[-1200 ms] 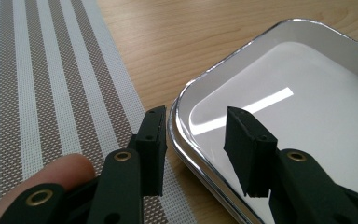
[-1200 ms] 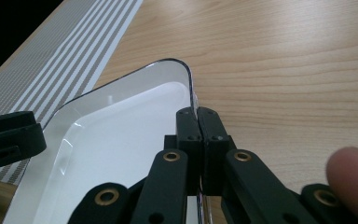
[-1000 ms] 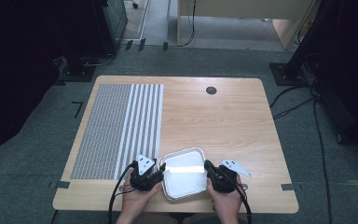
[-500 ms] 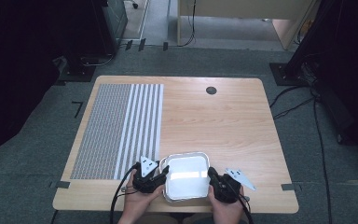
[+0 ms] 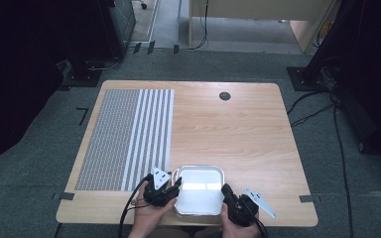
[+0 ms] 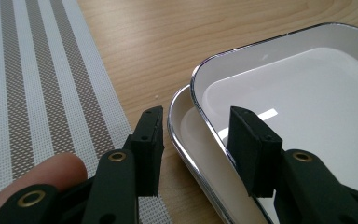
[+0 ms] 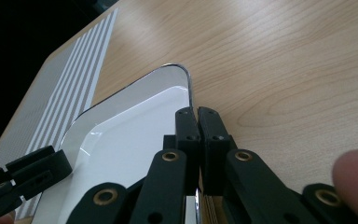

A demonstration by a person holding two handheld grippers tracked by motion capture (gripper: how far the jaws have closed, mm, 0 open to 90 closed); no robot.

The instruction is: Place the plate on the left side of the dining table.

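Clamping the right rim of the upper white metal tray [image 5: 199, 187] at the near table edge, right gripper [image 7: 198, 116] is lifting it off the lower tray [image 6: 186, 128], whose left rim is sitting between the left gripper's [image 6: 196, 140] parted jaws.

A lab or office test room.
Grey carpet [image 5: 39, 158], floor cables [image 5: 327, 106], tape marks, lone wooden counter [image 5: 228, 134].

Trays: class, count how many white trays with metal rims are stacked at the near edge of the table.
2. The upper tray sits nested in the lower tray, whose rim juts out beside the striped mat. Others could be hidden underneath.
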